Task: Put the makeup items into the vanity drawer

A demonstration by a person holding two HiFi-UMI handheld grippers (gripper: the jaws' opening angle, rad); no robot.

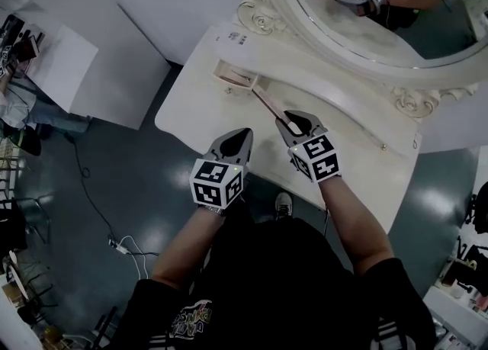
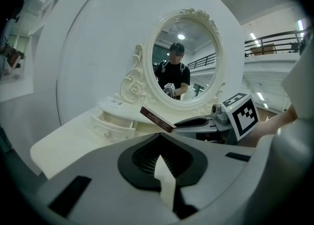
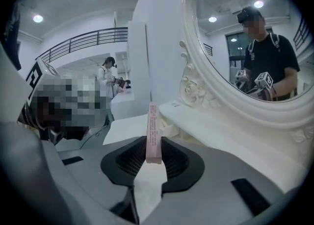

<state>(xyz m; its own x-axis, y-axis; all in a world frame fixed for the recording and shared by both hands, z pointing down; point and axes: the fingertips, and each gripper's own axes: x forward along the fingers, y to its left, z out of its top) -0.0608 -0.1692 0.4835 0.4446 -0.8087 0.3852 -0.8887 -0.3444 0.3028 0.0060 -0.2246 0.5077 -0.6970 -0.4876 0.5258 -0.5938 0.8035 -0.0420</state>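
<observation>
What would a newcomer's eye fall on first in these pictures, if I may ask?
First, the ornate oval mirror over the white vanity, filling the head view's upper right. Then the right gripper, shut on a slim pink box that points toward the small open drawer at the vanity's left end.

Standing by, I can't read the print running along the slim pink box [image 3: 153,131]; it is too small. Seen from above, the box's near end disappears into the right claw [image 1: 293,123]. The open drawer [image 1: 232,75] shows little more than its rim, and what lies inside I cannot tell. The oval mirror [image 1: 358,55] runs off the top and right edges of the head view. A small label [image 1: 232,36] on the worktop [image 1: 202,104] is illegible.
</observation>
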